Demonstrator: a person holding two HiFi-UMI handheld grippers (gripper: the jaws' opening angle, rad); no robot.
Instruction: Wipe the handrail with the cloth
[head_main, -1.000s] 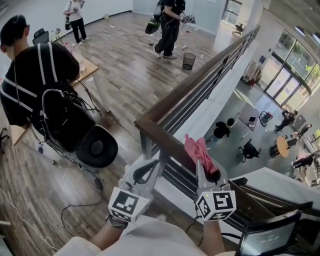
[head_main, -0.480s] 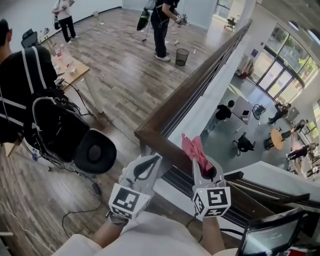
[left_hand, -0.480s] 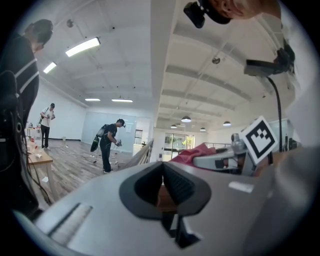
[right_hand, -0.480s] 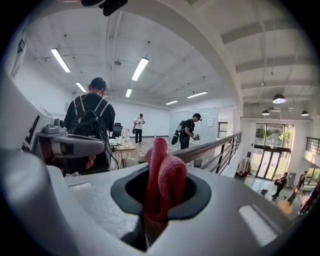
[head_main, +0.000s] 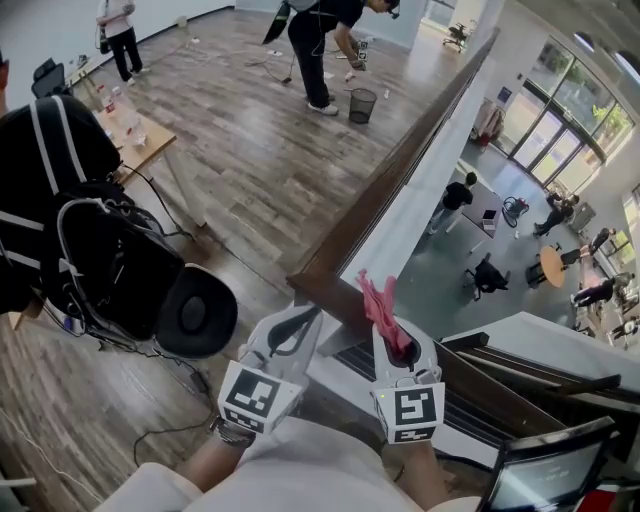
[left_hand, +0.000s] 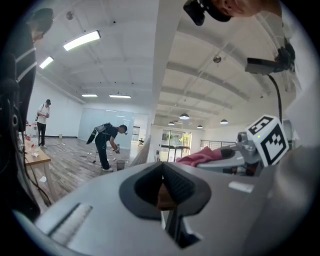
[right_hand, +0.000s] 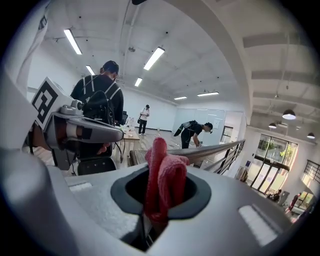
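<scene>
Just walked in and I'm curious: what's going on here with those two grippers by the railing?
A person stands at the corner of a wooden handrail with a gripper in each hand. The right gripper is shut on a pink cloth, which sticks up out of the jaws above the rail near the corner; whether it touches the wood cannot be told. The left gripper is shut and empty, pointing at the same corner.

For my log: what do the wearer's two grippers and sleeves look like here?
The left gripper and the right gripper are both light grey moulded plastic, each with a dark-lined opening near the tip. Each carries a white cube printed with black square markers. The sleeves are pale off-white.
</scene>
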